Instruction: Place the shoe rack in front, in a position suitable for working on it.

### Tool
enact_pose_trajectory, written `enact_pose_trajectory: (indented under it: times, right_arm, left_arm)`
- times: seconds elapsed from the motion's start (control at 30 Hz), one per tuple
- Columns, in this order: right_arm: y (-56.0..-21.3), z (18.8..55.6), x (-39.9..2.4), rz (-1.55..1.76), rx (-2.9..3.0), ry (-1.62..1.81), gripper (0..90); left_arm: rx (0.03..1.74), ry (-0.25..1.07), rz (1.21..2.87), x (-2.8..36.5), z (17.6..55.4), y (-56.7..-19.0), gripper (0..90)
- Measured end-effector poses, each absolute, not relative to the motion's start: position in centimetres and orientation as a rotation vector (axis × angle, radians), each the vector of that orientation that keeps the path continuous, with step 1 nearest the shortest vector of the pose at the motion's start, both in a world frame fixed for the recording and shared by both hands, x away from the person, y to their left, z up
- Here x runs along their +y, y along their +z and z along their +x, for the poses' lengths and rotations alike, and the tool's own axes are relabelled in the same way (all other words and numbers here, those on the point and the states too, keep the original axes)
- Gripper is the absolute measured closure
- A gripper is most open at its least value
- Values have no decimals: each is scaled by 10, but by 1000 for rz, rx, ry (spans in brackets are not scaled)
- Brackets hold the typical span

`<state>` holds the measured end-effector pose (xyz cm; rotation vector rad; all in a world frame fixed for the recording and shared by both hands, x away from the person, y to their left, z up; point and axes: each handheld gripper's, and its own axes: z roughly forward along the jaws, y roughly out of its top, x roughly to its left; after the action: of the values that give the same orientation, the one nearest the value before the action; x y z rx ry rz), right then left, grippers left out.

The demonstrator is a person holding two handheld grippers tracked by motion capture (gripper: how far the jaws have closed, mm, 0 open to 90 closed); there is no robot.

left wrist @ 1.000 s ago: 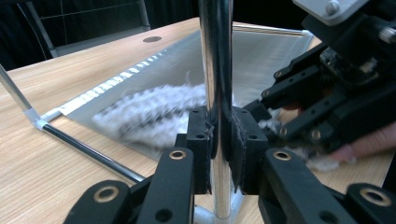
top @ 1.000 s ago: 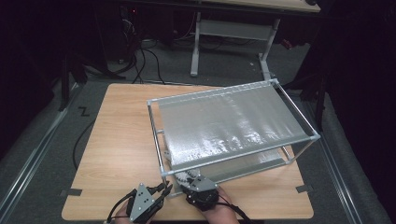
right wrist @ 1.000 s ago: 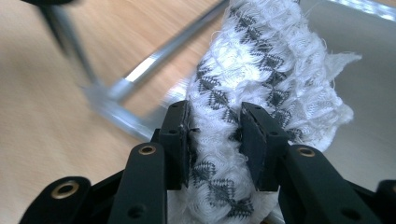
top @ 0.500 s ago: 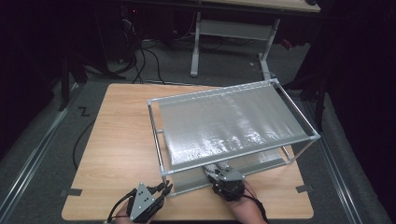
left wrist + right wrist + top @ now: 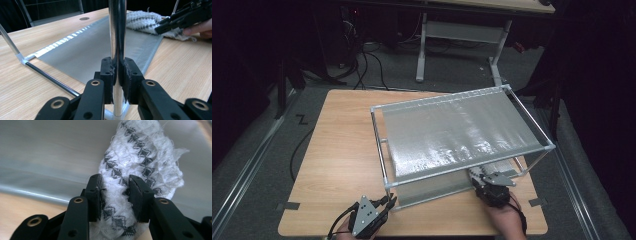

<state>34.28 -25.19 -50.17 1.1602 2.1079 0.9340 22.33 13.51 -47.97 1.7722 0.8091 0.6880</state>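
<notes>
A metal-tube rack [image 5: 457, 132] with grey fabric shelves stands on the wooden table [image 5: 342, 150]. My left gripper [image 5: 388, 201] [image 5: 117, 72] is shut on the rack's front-left upright post [image 5: 117, 30], low near its foot. Over the front right of the lower shelf [image 5: 100, 47], my right gripper [image 5: 482, 176] [image 5: 115, 192] is shut on a white knitted cloth with a black pattern [image 5: 140, 150] [image 5: 145, 21]. The cloth lies bunched on the lower shelf's grey fabric [image 5: 50, 150], under the top shelf.
The rack covers the right half of the table, and bare wood [image 5: 342, 125] lies to its left. Another table's legs [image 5: 422, 50] and cables [image 5: 362, 65] are on the floor beyond. Dark floor surrounds the table.
My right gripper has slid to the right along the rack's front, from beside the left gripper to the front-right corner. The left gripper has stayed on the post.
</notes>
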Motion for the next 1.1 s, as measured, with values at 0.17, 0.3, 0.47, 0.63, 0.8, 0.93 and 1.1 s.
enact_pose_trajectory:
  times: [0.17, 0.3, 0.47, 0.63, 0.8, 0.93, 1.1]
  right_arm:
    - [-502, 358, -287, 1248, 2025, 883, 639]
    - [-501, 364, -309, 1306, 1963, 833, 638]
    - [-500, 370, -331, 1370, 1878, 772, 633]
    - [-500, 373, -345, 1464, 1785, 748, 603]
    - [-501, 374, -348, 1460, 1802, 772, 621]
    - [-501, 373, -346, 1485, 1808, 807, 631]
    - [-501, 372, -342, 1455, 1853, 838, 641]
  left_arm:
    - [810, 687, 1771, 135, 223, -480, 795]
    - [810, 688, 1770, 135, 224, -480, 796]
    - [809, 689, 1772, 135, 224, -480, 796]
    - [809, 689, 1771, 135, 224, -480, 796]
    - [809, 687, 1772, 135, 224, -480, 796]
    - [812, 683, 1770, 136, 225, -480, 797]
    - [813, 675, 1762, 136, 225, -480, 798]
